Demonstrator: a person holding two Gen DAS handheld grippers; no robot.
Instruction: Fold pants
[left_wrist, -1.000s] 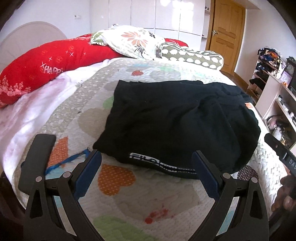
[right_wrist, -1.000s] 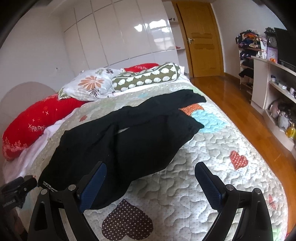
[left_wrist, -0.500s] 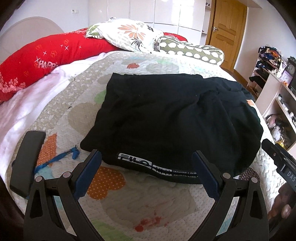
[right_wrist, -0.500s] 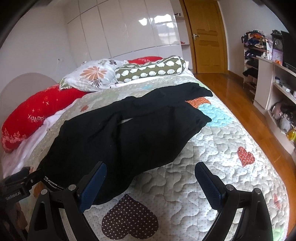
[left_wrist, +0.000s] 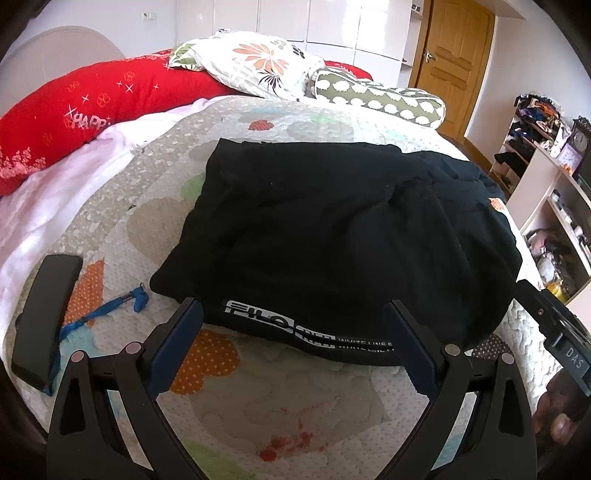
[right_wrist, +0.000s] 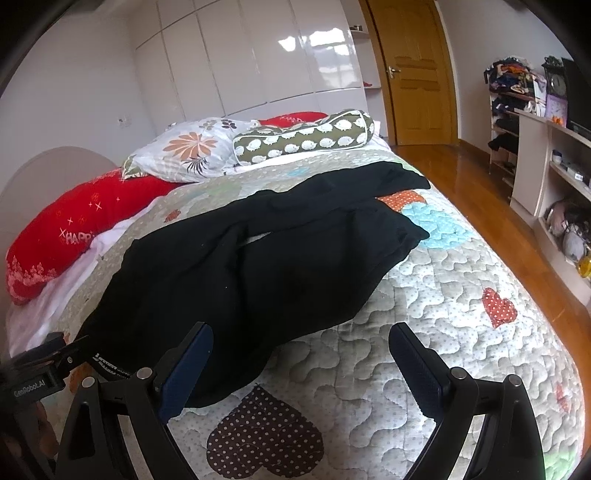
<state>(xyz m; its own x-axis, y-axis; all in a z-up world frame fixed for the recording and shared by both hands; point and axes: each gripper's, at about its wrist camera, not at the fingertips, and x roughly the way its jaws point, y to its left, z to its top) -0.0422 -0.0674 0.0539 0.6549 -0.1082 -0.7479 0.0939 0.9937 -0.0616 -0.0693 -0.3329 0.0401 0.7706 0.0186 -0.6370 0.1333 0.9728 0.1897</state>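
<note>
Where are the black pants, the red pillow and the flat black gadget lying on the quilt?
black pants (left_wrist: 332, 229), left wrist view, middle of the fabric.
red pillow (right_wrist: 74, 229), right wrist view, its front face.
flat black gadget (left_wrist: 46, 317), left wrist view, its top.

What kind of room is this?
Most likely a bedroom: black pants lie on a bed with a heart-patterned quilt, pillows such as the white floral pillow sit at its head, and glossy white wardrobe doors stand behind.

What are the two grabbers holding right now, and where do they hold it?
Nothing. The left gripper and the right gripper are both open with nothing between their fingers. The black pants lie loose on the quilt, waistband nearest the left gripper.
</note>
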